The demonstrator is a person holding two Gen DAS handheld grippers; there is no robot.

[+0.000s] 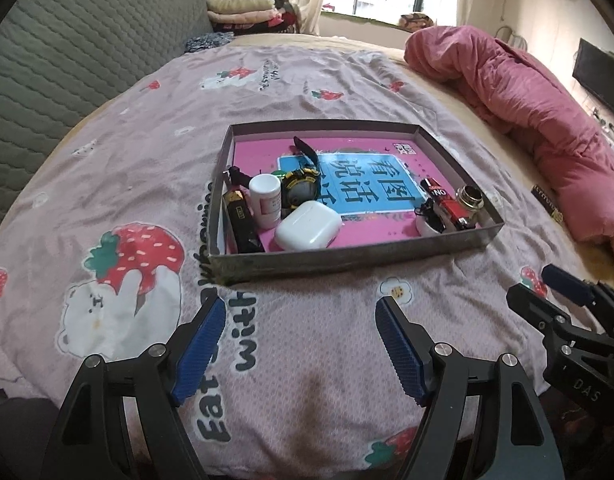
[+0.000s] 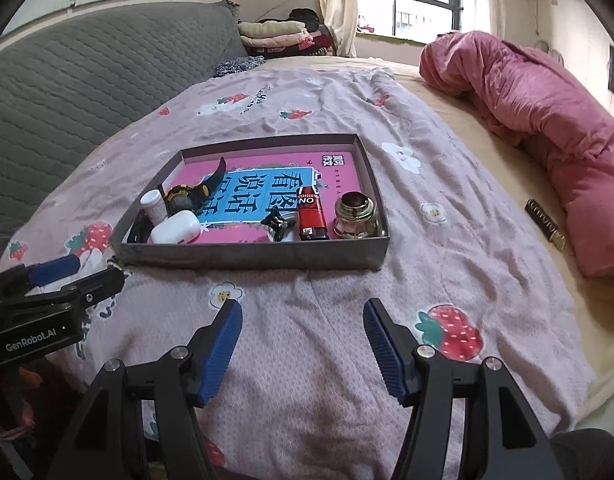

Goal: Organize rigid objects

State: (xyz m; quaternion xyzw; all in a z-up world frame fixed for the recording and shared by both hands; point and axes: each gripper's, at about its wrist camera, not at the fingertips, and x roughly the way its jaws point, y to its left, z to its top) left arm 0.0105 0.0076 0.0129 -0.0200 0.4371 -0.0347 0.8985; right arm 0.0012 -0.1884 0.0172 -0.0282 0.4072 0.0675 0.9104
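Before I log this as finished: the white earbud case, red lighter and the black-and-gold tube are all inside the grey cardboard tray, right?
Not quite. The black-and-gold tube lies outside the grey cardboard tray, on the bed beside the pink quilt, as the right wrist view shows. The white earbud case and red lighter are inside.

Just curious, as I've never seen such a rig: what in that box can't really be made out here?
- Black object, left wrist view: partly behind the box wall and the white bottle.
- Small black item beside the red lighter, right wrist view: too small to identify.
- Earbud case: closed, contents hidden.
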